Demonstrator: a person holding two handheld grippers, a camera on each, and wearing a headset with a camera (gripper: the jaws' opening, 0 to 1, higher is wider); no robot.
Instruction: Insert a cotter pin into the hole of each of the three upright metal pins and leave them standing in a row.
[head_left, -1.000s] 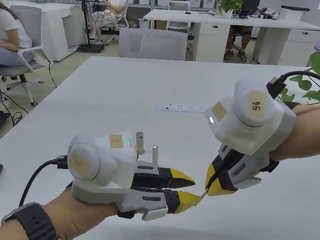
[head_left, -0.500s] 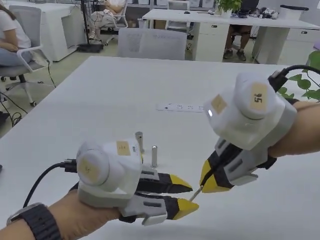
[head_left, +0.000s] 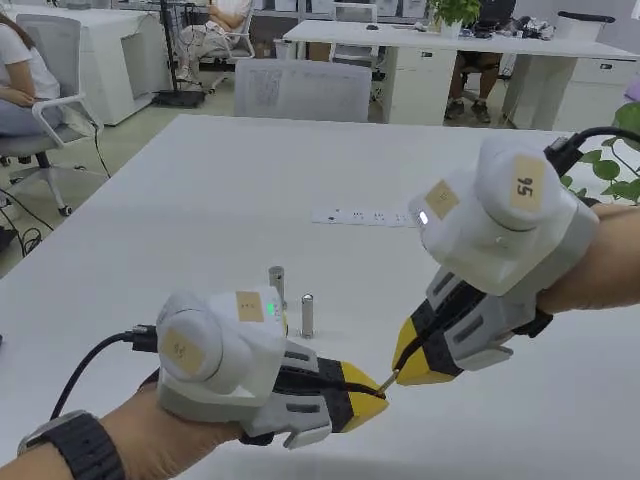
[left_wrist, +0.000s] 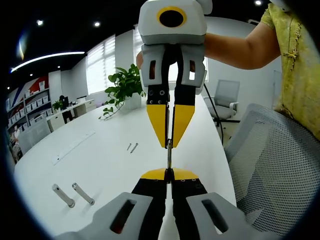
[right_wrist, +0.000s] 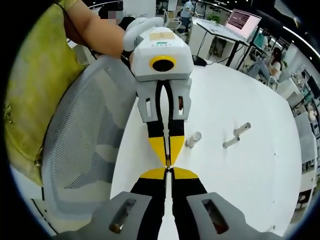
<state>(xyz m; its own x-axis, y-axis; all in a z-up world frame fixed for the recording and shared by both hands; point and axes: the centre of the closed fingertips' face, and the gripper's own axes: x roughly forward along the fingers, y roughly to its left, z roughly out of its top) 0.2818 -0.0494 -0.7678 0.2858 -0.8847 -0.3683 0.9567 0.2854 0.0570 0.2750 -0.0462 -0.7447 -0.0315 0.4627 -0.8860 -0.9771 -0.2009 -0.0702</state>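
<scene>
The cotter pin (left_wrist: 169, 156) hangs above the table (head_left: 250, 200), pinched at 1 end by the right gripper (left_wrist: 169, 142) and at the other by the left gripper (left_wrist: 168, 172). If either lets go early it could twist or drop, and a swing could topple the 2 metal pins (head_left: 308, 315) nearby.

Left tool (head_left: 372, 392), right tool (head_left: 398, 368): white-grey housings, black jaws, yellow tips; black cable (head_left: 120, 340); black wristwatch (head_left: 75, 447); yellow top (left_wrist: 295, 60).

Two metal pins (head_left: 308, 315) stand upright; thin cotter pin (head_left: 386, 379) held aloft.
</scene>
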